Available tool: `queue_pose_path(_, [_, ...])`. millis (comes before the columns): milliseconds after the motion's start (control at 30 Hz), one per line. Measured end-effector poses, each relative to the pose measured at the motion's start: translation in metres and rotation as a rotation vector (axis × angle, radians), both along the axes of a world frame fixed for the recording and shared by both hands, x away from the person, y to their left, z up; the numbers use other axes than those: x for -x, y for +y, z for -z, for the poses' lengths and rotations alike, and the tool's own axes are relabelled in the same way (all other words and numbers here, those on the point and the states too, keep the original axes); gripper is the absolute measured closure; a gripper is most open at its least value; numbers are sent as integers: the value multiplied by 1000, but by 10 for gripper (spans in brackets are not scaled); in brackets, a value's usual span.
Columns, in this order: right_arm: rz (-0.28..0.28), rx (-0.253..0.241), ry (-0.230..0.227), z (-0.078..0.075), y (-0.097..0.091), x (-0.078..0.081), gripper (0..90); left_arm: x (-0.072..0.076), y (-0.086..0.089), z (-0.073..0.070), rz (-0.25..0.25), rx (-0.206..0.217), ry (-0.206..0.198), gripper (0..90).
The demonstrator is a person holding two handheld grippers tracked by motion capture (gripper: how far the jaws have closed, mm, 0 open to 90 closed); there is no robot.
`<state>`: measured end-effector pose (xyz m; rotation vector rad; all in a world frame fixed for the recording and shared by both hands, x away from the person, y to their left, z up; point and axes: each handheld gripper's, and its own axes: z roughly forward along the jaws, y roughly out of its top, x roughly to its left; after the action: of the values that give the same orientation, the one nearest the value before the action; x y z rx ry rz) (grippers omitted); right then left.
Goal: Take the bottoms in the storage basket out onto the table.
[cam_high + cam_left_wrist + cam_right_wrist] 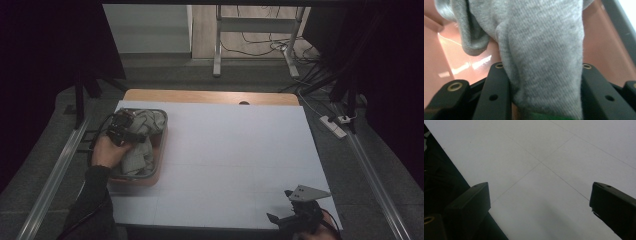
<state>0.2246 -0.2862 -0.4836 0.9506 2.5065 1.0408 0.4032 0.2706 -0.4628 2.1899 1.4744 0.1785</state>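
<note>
Writing: I can read no brand, label or lettering anywhere on my things.
Table point(225, 155): the landmark for everything here; a flat, matt white top scored with faint thin seam lines into large panels, and a strip of light wood showing along its far edge.
Tray point(161, 150): a rounded-corner rectangle at the table's left edge, with a grey rim and a smooth, glossy salmon-pink inside that catches bright reflections in my left gripper view.
Grey garment point(541, 50): a soft, fine-ribbed knit, heather grey, crumpled in a heap inside the tray at the table's left edge; one fold hangs in a rounded lobe over the pink floor, and a thin sliver of green shows at the lowest edge of the cloth between my jaws.
Left gripper point(125, 131): black, hard and blocky, with brass-ringed screw holes; I hold it over the tray at the table's left edge, its two jaws drawn in against a thick fold of the grey garment, pinching it from both sides.
Right gripper point(287, 207): black, with a grey three-cornered plate on top; I hold it at the table's near right corner, jaws spread wide apart, nothing between them but bare white table.
</note>
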Motion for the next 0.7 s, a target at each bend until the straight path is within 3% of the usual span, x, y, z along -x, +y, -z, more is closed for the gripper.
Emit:
queue_pose_path(100, [-1, -2, -1, 0, 0, 0, 30, 2, 0, -4, 4, 0, -20, 631])
queue_pose_path(333, [4, -14, -3, 0, -1, 0, 30, 4, 2, -18, -7, 6, -26, 630])
queue_pose_path(700, [10, -23, -3, 0, -2, 0, 30, 15, 5, -42, -12, 26, -89, 629])
